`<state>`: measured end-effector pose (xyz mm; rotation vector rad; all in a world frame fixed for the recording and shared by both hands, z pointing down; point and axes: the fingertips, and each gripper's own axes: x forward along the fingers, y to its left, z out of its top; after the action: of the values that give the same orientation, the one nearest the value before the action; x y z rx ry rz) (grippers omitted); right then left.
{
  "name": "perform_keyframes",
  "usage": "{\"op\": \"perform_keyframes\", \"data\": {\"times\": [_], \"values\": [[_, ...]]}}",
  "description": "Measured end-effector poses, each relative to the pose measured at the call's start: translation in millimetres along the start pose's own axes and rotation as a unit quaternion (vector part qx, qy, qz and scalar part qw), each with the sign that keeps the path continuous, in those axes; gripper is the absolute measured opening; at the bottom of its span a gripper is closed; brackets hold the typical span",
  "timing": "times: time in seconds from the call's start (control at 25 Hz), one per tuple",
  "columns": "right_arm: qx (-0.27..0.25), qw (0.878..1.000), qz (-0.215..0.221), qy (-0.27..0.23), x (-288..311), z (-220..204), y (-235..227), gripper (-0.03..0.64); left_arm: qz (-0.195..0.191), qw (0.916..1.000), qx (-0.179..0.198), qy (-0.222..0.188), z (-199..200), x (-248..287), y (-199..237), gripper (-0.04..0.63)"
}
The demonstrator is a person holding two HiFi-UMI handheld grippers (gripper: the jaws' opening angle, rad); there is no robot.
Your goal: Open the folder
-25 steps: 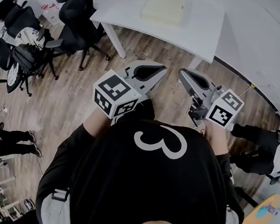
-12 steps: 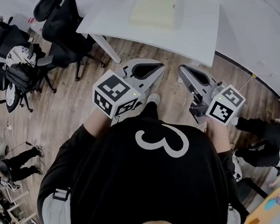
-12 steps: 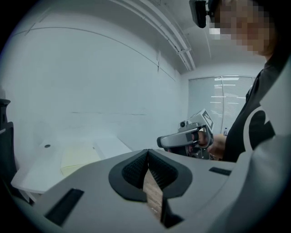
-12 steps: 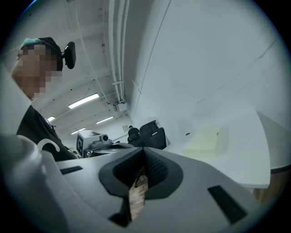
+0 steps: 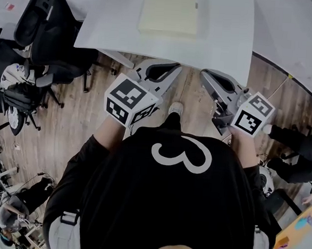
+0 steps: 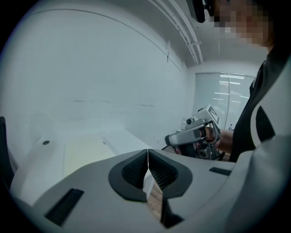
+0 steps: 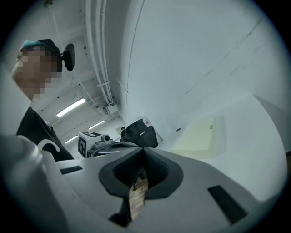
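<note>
Folder lies flat on the white table, untouched.

Held out ahead of the chest, side by side and apart: left tool and right tool. Both closed, jaw tips touching, nothing between them (left tool, right tool). Left tilted slightly downward, right about level. Left forearm and right forearm bent forward, bare.
</note>
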<state>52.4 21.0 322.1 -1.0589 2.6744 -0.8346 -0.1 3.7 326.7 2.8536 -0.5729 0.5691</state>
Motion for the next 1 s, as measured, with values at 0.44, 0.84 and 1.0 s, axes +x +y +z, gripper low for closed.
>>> {"op": "perform_keyframes", "data": {"times": [0.44,0.84,1.0], "values": [[0.033,0.998,-0.042,0.017,50,3,-76,0.025,0.004,0.9989,0.026,0.039,-18,50,92,0.018],[0.039,0.995,-0.085,0.022,64,5,-106,0.025,0.008,0.9917,0.109,0.068,-24,92,144,0.109],[0.043,0.994,-0.096,0.012,54,9,-112,0.025,-0.007,0.983,0.152,0.103,-35,113,146,0.167]]}}
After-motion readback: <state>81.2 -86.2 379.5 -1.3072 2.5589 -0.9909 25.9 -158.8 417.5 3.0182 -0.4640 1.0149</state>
